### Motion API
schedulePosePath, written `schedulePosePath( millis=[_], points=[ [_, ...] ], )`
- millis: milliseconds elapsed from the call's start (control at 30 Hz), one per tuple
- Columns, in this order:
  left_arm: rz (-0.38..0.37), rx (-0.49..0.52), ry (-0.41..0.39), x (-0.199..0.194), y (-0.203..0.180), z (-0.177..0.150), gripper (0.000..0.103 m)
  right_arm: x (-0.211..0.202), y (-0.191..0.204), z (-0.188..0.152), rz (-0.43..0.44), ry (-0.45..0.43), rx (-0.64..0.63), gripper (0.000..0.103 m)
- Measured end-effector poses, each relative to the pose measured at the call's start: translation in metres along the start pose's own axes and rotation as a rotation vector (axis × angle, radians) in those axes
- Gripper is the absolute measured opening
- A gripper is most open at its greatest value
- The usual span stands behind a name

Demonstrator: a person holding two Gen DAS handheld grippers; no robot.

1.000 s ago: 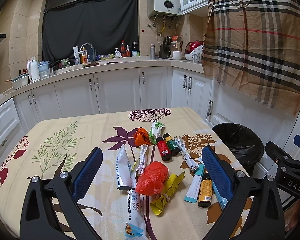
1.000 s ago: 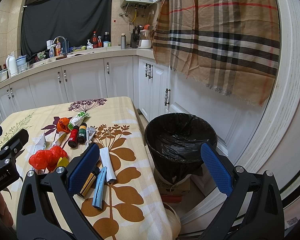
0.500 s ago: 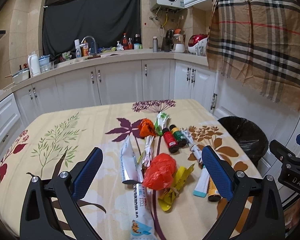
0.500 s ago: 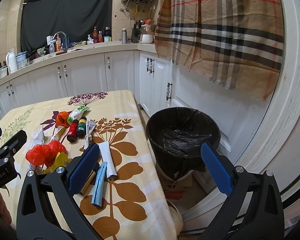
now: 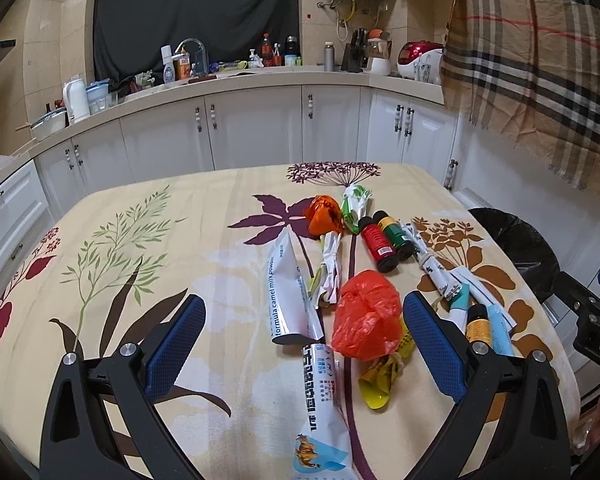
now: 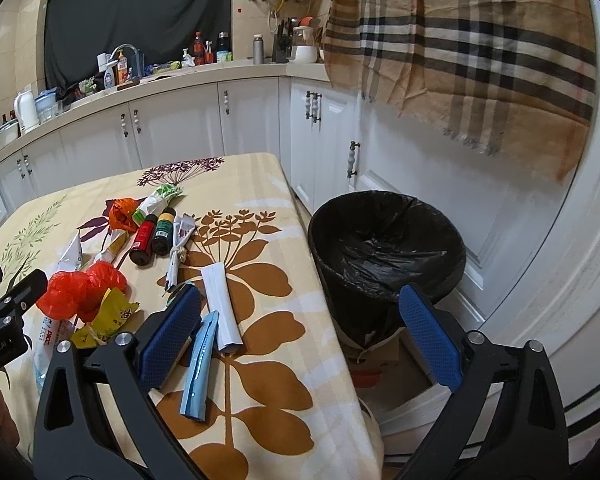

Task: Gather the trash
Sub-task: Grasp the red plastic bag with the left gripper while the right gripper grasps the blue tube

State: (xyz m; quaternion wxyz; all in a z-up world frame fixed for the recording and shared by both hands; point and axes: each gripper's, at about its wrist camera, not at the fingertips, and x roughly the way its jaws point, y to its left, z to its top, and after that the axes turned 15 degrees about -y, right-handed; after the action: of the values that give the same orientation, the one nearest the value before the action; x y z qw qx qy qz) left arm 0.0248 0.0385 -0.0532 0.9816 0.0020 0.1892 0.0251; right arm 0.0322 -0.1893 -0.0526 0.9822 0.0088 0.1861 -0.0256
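I judge nothing collected yet: my left gripper (image 5: pixel 303 338) and right gripper (image 6: pixel 298 330) both hang spread wide and empty, the trash (image 5: pixel 366 316) lies strewn on the table (image 5: pixel 148 216), and the bin (image 6: pixel 384 248) beside it looks empty.

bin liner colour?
Black. The liner covers the whole bin beside the table, seen best in the right wrist view.

left gripper (image 5: pixel 304 344) shifted left; red bag (image 5: pixel 366 320) now nearer right jaw
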Motion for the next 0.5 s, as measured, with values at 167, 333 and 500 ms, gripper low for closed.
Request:
schedulePosePath(
  millis=[167,333,500],
  points=[
    [-0.013,0.017,0.007,0.005,-0.003,-0.001,0.096,0.009,0.002,-0.003,0.020,0.024,-0.001,0.083],
    [-0.040,0.034,0.007,0.010,-0.011,0.000,0.095,0.014,0.003,-0.003,0.026,0.034,0.003,0.082],
    [-0.073,0.052,0.023,0.017,-0.019,-0.002,0.073,0.018,0.000,-0.005,0.025,0.041,0.011,0.082]
  ],
)
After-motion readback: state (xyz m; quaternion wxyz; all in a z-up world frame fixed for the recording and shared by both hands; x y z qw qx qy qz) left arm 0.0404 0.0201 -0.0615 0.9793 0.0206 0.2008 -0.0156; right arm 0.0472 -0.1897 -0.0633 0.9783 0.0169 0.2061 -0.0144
